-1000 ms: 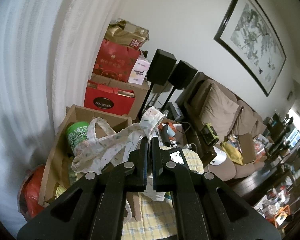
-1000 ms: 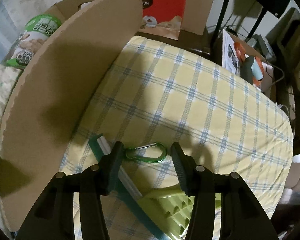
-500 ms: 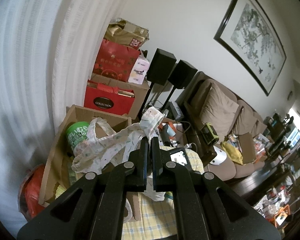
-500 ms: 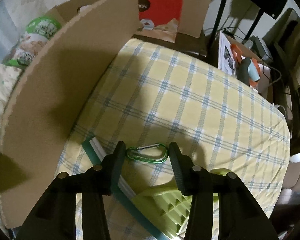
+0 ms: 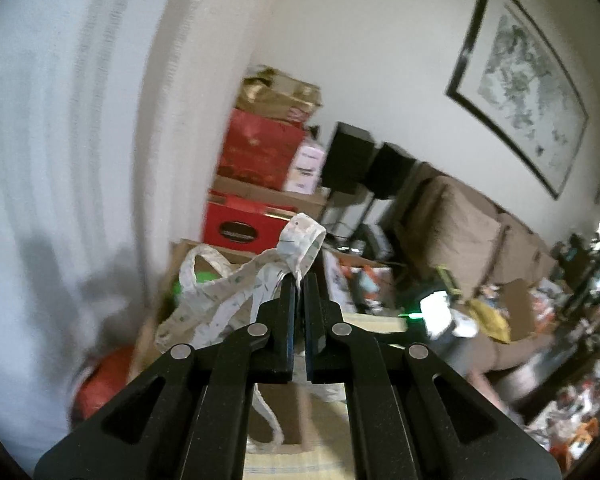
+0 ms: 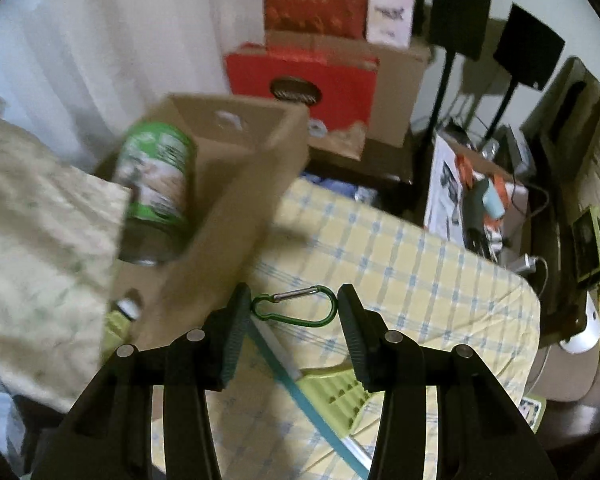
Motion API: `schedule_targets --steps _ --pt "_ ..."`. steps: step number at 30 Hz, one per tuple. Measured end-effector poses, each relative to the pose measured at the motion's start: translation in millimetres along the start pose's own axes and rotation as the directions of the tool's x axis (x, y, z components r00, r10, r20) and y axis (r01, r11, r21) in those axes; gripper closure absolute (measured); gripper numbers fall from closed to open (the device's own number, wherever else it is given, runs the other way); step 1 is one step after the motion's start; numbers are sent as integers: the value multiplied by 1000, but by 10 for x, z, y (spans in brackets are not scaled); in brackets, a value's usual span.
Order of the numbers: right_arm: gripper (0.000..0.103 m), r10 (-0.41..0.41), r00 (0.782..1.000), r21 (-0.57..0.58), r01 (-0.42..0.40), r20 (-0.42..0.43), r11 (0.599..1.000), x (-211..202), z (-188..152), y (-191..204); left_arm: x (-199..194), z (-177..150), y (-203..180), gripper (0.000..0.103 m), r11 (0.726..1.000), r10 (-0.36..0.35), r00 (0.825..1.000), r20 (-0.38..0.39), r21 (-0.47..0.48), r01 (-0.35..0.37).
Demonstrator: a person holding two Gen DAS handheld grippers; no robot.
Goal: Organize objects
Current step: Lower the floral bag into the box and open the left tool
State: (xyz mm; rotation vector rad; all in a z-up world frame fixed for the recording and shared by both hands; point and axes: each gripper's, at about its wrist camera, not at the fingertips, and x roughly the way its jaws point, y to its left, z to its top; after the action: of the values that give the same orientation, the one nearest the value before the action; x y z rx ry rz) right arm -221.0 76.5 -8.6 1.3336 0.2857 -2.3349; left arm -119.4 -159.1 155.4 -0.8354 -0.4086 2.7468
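Right wrist view: our right gripper (image 6: 294, 306) clamps green carabiner (image 6: 295, 306) by its ends, lifted over checked cloth (image 6: 400, 264) beside cardboard box (image 6: 236, 184). Left gripper (image 5: 299, 282) pinches bag handle (image 5: 300, 240). Risk: narrow end-grip, carabiner could twist loose mid-carry.

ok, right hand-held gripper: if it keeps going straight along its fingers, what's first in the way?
Nothing ahead of the carabiner already pinched between the right hand-held gripper's pads. Beyond it, probably the yellow checked cloth, just past the cardboard box edge. Depth is hard to judge in this fisheye view.
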Motion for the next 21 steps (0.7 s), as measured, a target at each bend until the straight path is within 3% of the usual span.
schedule_targets --steps 7,12,15,21 --pt "58 81 996 -59 -80 25 995 -229 52 400 261 -167 383 100 995 82 993 -90 -43 -86" --pt "58 121 992 -98 -119 20 988 -221 44 657 622 -408 640 100 989 115 977 -179 -76 -130" --pt "58 139 990 -118 -136 15 984 -208 42 801 842 -537 769 100 984 134 965 -225 -88 -157" --pt "58 167 986 -136 -165 3 977 -153 32 963 1255 -865 913 100 982 107 931 -348 -109 -154"
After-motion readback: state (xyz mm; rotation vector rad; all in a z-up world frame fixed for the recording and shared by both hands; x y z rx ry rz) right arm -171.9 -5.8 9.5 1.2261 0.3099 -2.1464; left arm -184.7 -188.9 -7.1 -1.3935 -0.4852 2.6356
